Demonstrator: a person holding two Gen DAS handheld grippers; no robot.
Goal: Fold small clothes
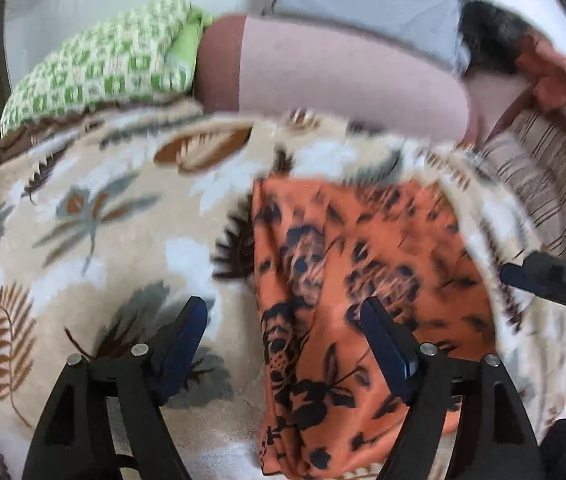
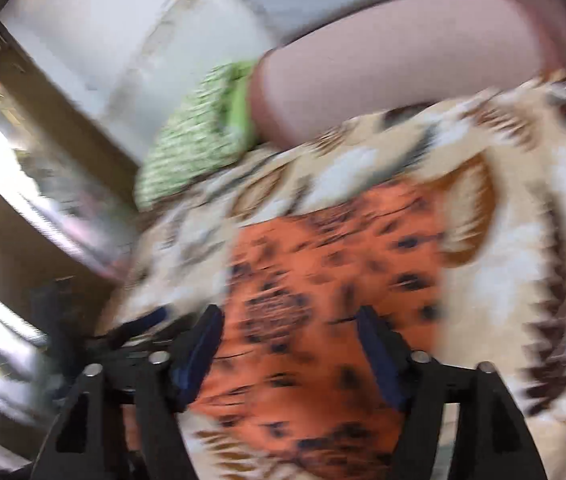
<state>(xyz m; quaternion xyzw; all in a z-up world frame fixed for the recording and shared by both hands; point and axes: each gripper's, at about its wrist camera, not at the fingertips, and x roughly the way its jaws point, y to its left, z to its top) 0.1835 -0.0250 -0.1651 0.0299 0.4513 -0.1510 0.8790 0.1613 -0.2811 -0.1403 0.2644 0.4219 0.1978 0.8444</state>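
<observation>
From the left wrist, the left gripper [image 1: 283,344] has its fingers [image 1: 181,340] spread wide with nothing between them, hanging over the left edge of the orange floral garment [image 1: 363,280]. The garment lies folded in a rough rectangle on a leaf-patterned blanket [image 1: 103,208]. The right gripper [image 1: 555,280] shows at the right edge. Behind lie a green checked pillow [image 1: 103,72] and a pink bolster [image 1: 343,80].

From the right wrist, the view is blurred. The right gripper [image 2: 289,344] is released too, its fingers [image 2: 379,356] apart above the garment [image 2: 323,264], gripping nothing. The blanket [image 2: 523,240] surrounds the cloth; the pillow [image 2: 199,132] sits beyond.
</observation>
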